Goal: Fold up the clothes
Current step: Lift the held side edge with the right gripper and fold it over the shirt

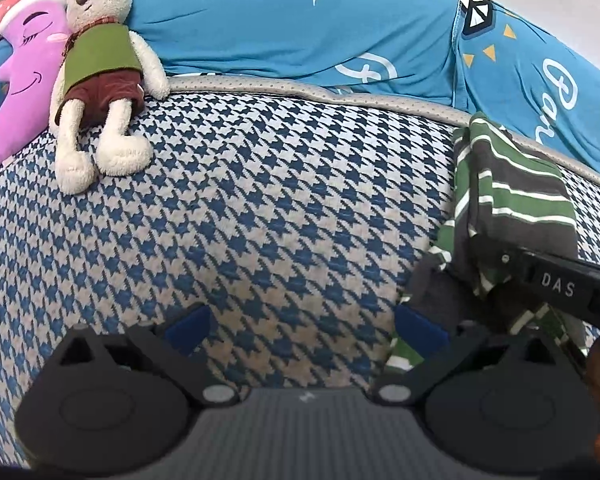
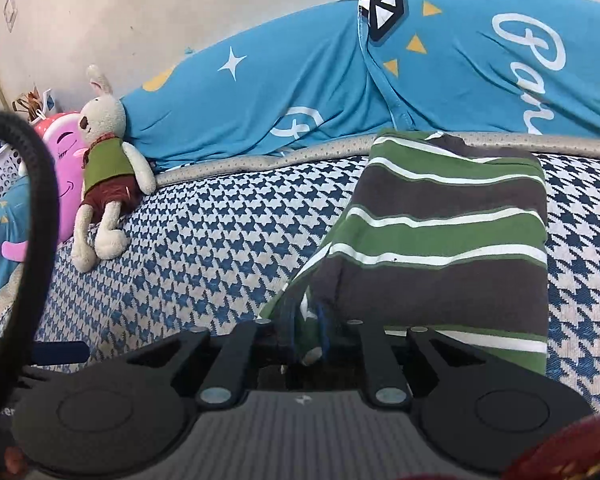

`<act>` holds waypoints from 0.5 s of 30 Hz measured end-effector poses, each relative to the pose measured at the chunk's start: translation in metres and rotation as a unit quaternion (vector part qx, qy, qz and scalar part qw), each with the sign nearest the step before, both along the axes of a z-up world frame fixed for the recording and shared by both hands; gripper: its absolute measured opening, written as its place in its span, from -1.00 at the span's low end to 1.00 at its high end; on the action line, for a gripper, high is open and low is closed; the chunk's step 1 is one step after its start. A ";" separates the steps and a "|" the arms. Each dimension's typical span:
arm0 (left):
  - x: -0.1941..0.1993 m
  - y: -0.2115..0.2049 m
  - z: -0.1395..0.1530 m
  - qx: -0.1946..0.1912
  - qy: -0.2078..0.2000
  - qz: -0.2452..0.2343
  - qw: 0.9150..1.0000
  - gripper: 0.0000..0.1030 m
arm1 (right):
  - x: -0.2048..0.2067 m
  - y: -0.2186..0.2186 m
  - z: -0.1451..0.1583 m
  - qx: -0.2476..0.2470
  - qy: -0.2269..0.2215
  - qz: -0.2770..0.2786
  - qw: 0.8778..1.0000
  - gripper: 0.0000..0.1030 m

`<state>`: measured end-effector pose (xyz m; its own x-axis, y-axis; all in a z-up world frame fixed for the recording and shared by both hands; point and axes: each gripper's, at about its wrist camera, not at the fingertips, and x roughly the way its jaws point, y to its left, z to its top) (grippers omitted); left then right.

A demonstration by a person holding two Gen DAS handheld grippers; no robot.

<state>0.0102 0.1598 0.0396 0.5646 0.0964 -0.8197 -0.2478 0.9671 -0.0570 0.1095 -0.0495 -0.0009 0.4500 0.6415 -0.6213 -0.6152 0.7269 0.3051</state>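
Striped garment [image 2: 452, 240]: lay partly folded on the houndstooth bedspread [image 1: 260, 208], a soft knit in green, charcoal and thin white bands, its far end squared off near the grey mattress edging [image 2: 260, 160].

Right gripper [image 2: 306, 332]: pinched a bunched corner of the garment's near edge between its blue pads, jaws drawn narrow on the cloth.

Left gripper [image 1: 300, 324]: hovered over bare bedspread just beside the garment, jaws spread wide and holding nothing; its right pad [image 1: 420, 328] sat close to the fabric's loose edge.

Step in hand: apparently a fold in progress, with one corner lifted and the rest lying flat in a rough rectangle.

Next move: likely called for the left gripper to take a second corner, so both could carry the edge over evenly; a one-sided pull risked skewing the limp cloth.

Textures: the woven bedspread looked coarse and grippy in blue and cream, so the knit would probably drag rather than slide.

Surroundings: a cream plush rabbit [image 1: 100, 92] in a green vest lay against a pink cushion [image 1: 24, 68] and a smooth blue printed duvet [image 1: 300, 28], well apart from the garment.
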 end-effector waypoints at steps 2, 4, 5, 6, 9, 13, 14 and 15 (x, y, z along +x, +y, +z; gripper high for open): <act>0.000 -0.002 0.000 0.000 0.000 -0.003 1.000 0.99 | 0.001 -0.003 0.002 0.009 0.005 0.005 1.000 -0.59; 0.000 -0.005 -0.001 0.001 0.000 -0.006 1.000 0.99 | 0.000 -0.006 0.004 0.016 0.008 0.009 1.000 -0.57; 0.001 -0.006 -0.001 0.001 -0.001 -0.007 1.000 0.99 | 0.000 -0.008 0.006 0.019 0.007 0.009 1.000 -0.57; 0.001 -0.007 -0.001 0.001 -0.001 -0.008 1.000 0.99 | 0.000 -0.010 0.008 0.022 0.005 0.008 1.000 -0.57; 0.002 -0.009 0.000 0.004 -0.002 -0.011 1.000 0.99 | 0.000 -0.014 0.013 0.027 -0.001 0.005 1.000 -0.57; 0.002 -0.009 -0.001 0.005 0.001 -0.010 1.000 0.99 | -0.001 -0.017 0.011 0.022 0.009 0.006 1.000 -0.52; 0.002 -0.008 -0.002 0.004 0.001 -0.009 1.000 0.99 | -0.002 -0.016 0.010 0.015 0.007 0.009 1.000 -0.46; 0.002 -0.007 -0.002 0.003 0.001 -0.008 1.000 0.99 | -0.003 -0.015 0.009 0.009 0.004 0.011 1.000 -0.43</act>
